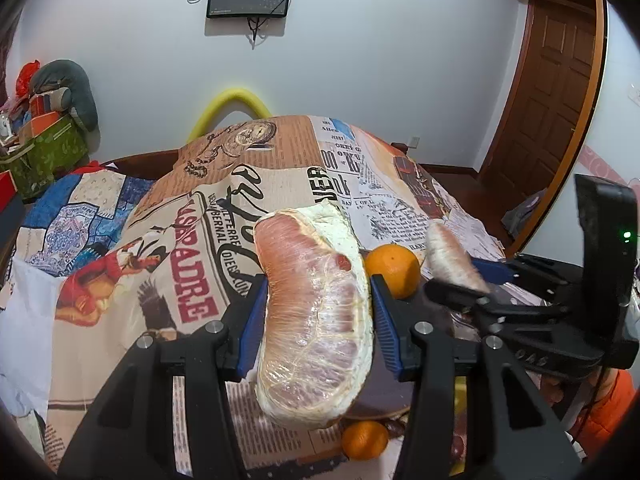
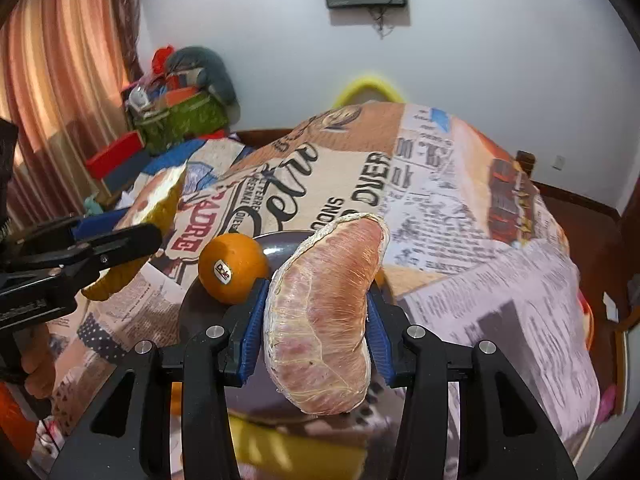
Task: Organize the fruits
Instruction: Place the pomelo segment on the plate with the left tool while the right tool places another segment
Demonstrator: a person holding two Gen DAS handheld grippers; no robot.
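Pomelo wedge (image 1: 316,316) fills the near view, clamped between the blue pads of the left gripper (image 1: 318,312), raised above the dark plate (image 1: 384,392). Right gripper (image 2: 316,312) likewise grips a second pomelo wedge (image 2: 324,316) over the same plate, with jaws clenched on it. One orange (image 2: 233,268) sits on the plate's far-left rim, its sticker reading "Dole". Another orange (image 1: 365,440) lies by the near rim. Newsprint cloth on the tabletop (image 2: 500,280) shows "OUER"; its right side lies bare
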